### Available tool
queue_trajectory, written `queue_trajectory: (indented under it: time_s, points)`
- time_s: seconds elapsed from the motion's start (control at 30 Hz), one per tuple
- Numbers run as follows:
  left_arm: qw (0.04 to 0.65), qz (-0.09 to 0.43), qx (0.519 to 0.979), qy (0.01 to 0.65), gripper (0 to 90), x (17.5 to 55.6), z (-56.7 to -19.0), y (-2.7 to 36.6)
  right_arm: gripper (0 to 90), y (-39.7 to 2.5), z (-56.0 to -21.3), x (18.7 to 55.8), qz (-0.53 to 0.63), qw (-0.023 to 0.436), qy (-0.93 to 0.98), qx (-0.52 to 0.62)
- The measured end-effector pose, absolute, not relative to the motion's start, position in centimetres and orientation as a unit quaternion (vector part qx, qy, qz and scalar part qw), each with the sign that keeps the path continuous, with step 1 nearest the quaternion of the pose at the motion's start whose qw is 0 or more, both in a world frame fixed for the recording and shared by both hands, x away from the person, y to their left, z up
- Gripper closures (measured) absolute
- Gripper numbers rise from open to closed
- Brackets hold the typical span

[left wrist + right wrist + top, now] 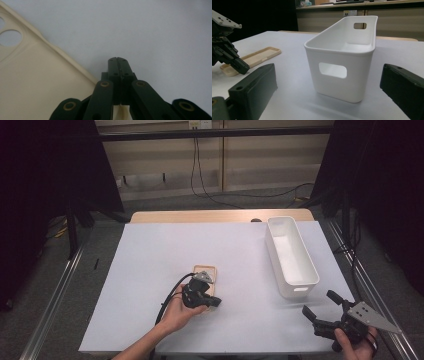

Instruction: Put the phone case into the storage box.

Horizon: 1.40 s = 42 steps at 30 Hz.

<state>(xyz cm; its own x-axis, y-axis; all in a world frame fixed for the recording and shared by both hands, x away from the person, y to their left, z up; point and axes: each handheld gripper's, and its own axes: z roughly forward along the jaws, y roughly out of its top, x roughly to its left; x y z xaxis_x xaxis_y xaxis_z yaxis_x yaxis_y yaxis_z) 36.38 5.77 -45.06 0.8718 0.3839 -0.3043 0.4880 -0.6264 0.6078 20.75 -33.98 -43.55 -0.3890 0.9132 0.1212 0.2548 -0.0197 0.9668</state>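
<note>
The left tongs (212, 301) were pressed fully together with nothing visibly between the tips, which sat at the near right edge of the cream phone case (205, 271) lying flat near the middle of the tabletop (150, 270). To the right stood the white bin (291, 256), empty and upright. Farther right, off the near corner, the right tongs (320, 306) gaped wide, holding nothing and facing the bin's near end.

A cream phone case (205, 271) lies on a pale grey mat (150, 270), left of a plain white bin (291, 256). Both grippers are black.
</note>
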Motion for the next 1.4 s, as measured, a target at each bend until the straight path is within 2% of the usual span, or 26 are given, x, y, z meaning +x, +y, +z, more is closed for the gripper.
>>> queue_trajectory:
  time_s: [1.4]
  points:
    - [0.362, -0.078, 0.888, 0.271, 90.0, 36.5, -45.2, 9.5, 0.5, -33.8, -43.6, 20.9, 0.541, 0.301, 0.635, 0.461]
